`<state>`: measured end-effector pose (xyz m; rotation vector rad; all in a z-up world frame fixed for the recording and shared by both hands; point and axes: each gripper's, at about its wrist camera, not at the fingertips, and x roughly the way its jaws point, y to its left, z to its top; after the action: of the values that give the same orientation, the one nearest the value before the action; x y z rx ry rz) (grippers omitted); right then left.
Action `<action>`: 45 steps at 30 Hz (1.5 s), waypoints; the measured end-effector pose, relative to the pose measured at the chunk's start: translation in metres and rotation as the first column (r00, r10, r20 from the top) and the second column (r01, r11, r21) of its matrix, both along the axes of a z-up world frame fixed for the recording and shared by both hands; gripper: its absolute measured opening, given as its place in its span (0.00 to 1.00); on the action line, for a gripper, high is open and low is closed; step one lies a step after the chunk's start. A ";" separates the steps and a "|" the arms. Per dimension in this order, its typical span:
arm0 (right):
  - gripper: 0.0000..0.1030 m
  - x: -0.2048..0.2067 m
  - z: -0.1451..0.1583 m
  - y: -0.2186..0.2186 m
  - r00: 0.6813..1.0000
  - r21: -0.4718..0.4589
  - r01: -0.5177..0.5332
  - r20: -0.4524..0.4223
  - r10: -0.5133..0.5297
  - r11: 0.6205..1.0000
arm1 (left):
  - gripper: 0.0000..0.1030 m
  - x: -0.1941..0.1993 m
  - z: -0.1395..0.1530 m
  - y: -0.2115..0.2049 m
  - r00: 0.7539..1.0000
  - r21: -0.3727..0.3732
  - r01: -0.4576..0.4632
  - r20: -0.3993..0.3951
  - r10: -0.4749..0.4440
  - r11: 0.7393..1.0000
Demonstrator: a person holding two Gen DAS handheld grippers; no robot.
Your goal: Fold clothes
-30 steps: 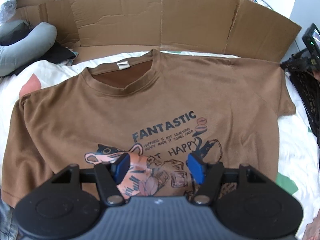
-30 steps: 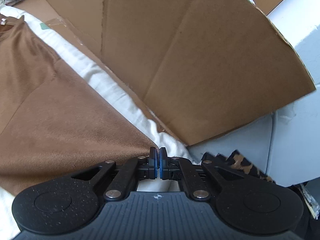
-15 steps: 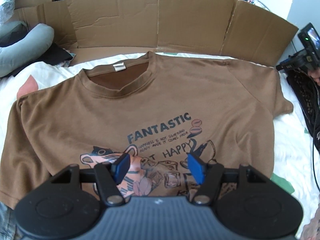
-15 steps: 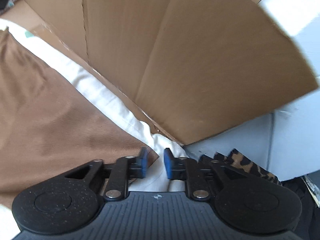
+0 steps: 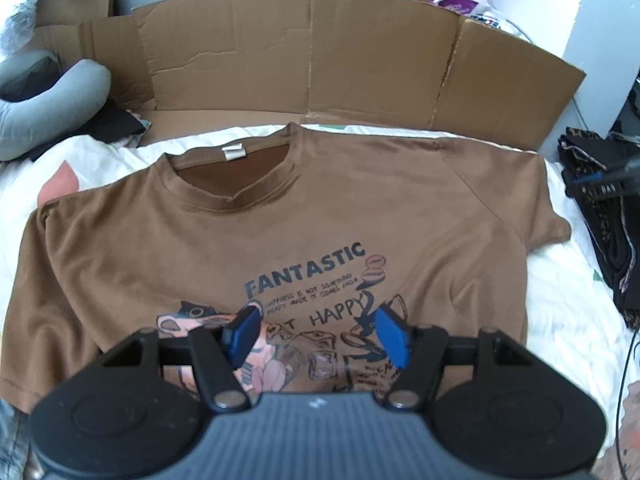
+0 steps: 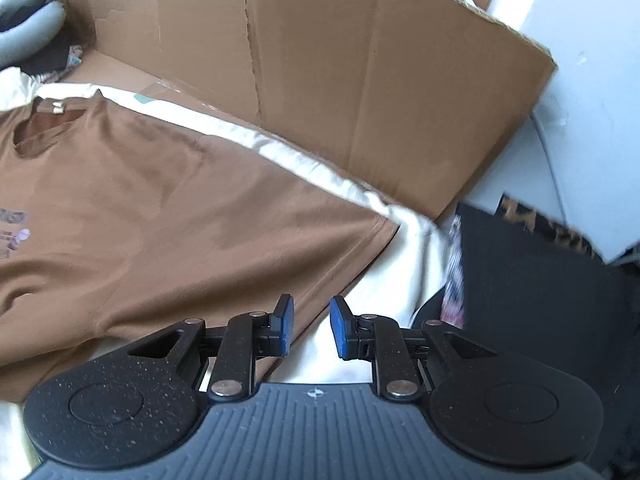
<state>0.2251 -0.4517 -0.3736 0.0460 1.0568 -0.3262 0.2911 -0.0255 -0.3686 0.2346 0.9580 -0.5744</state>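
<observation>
A brown T-shirt (image 5: 280, 216) is spread flat, print side up, across the middle of the left wrist view, on a white sheet (image 5: 560, 304); its collar with a white label is turned toward the top of the frame, and the word "FANTASTIC" is printed above a cartoon in the lower centre. In the right wrist view the same shirt fills the left half, with one sleeve hem running diagonally toward the lower centre. The left gripper (image 5: 318, 334) is seen at the bottom of its frame, above the print, its blue pads spread wide with nothing between them. The right gripper (image 6: 311, 328) is seen at the bottom of its frame, just beside the sleeve hem; its jaws have just been opened and are parted over the sheet, nothing being pinched. A cardboard wall (image 5: 312, 48) is stood along the top of both views. A grey cushion (image 5: 52, 96) lies at the upper left, and dark folded clothes (image 6: 532, 280) are stacked at the right.
</observation>
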 end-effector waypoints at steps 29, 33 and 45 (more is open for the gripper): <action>0.04 -0.033 -0.040 0.031 0.987 0.110 0.138 0.072 -0.146 0.984 | 0.64 -0.053 0.014 0.111 0.977 0.027 -0.212 0.028 0.211 0.977; 0.02 -0.036 -0.033 0.033 0.990 0.076 0.120 0.070 -0.125 0.990 | 0.64 -0.054 0.018 0.126 0.976 0.062 -0.212 0.062 0.208 0.975; 0.02 -0.041 -0.051 0.024 0.985 0.018 0.169 -0.032 -0.168 0.986 | 0.64 -0.021 0.022 0.177 0.958 0.111 -0.276 0.112 0.264 0.955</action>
<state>0.1843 -0.4282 -0.4241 0.1498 1.0886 -0.4701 0.2697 0.1511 -0.3462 0.2361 0.9148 -0.2488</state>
